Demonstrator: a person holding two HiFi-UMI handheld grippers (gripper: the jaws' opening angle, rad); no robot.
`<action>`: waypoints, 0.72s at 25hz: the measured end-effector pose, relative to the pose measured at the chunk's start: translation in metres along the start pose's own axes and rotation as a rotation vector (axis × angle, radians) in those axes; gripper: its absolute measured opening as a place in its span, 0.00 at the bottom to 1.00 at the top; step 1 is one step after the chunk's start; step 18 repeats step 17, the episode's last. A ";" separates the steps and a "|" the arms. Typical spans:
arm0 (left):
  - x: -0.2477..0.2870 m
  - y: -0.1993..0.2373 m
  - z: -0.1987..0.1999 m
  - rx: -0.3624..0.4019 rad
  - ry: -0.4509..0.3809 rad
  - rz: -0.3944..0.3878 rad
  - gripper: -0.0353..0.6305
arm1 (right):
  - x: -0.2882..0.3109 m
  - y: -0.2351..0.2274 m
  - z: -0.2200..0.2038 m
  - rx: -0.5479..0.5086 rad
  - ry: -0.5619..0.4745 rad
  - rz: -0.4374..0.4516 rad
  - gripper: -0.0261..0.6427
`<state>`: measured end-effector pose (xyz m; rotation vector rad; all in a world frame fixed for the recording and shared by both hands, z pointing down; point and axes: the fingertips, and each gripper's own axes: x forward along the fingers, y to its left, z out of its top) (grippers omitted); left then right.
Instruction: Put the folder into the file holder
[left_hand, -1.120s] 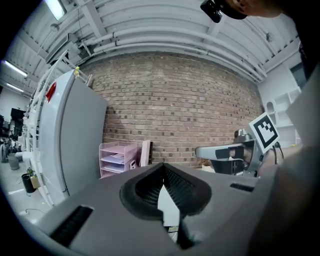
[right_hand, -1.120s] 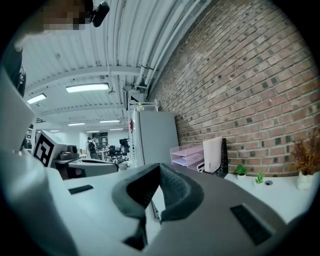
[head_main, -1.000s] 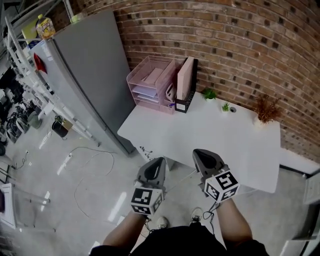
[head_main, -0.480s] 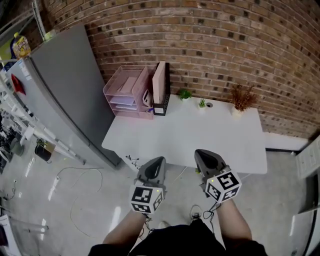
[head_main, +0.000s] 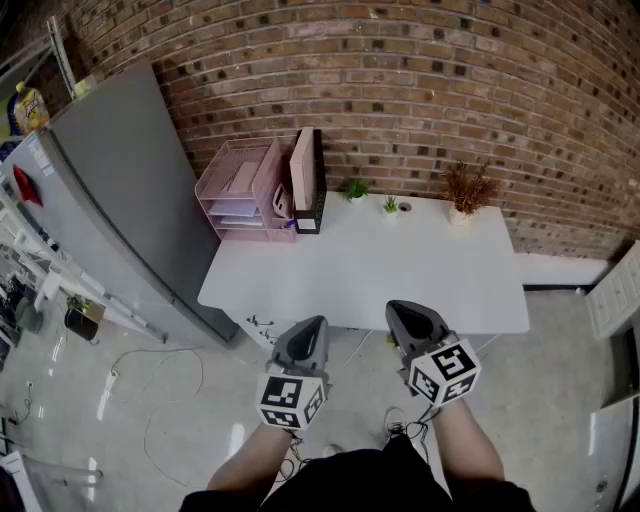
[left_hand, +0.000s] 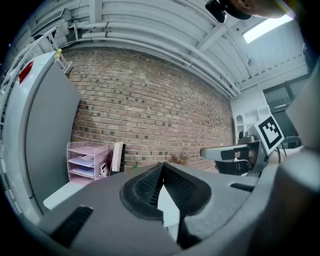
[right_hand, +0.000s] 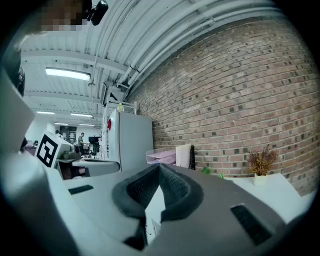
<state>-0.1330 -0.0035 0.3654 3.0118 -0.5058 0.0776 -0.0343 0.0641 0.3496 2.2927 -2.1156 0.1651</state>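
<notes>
Folder (head_main: 302, 165), pink, flat: stands upright in black file holder (head_main: 316, 203) at back-left of white table (head_main: 400, 270); probably light, fairly stiff, slick-faced, best pinched at its top edge; left gripper (head_main: 309, 334) and right gripper (head_main: 407, 317) pressed together, empty, well apart from it.

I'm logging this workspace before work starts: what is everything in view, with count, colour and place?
table: one, white, against the brick wall
tray rack: one, pink, table's back left corner
file holder: one, black, right beside the rack
folder: one, pale pink, upright in the holder
small plants: two, green, back edge, middle
dried plant: one, brown, white pot, back edge, right
cabinet: one, grey, left of table
bottle: one, yellow, at cabinet's top
left gripper: one, grey, shut, empty, before the table
right gripper: one, grey, shut, empty, beside it
</notes>
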 end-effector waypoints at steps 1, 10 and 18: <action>-0.001 0.000 0.000 0.000 0.000 -0.001 0.06 | -0.001 0.001 0.000 0.000 0.000 -0.001 0.04; -0.007 -0.002 0.000 0.012 0.005 -0.004 0.06 | -0.002 0.007 0.002 0.003 -0.013 0.005 0.04; -0.006 -0.001 -0.001 0.018 0.008 0.002 0.06 | 0.000 0.006 0.000 0.012 -0.024 0.012 0.04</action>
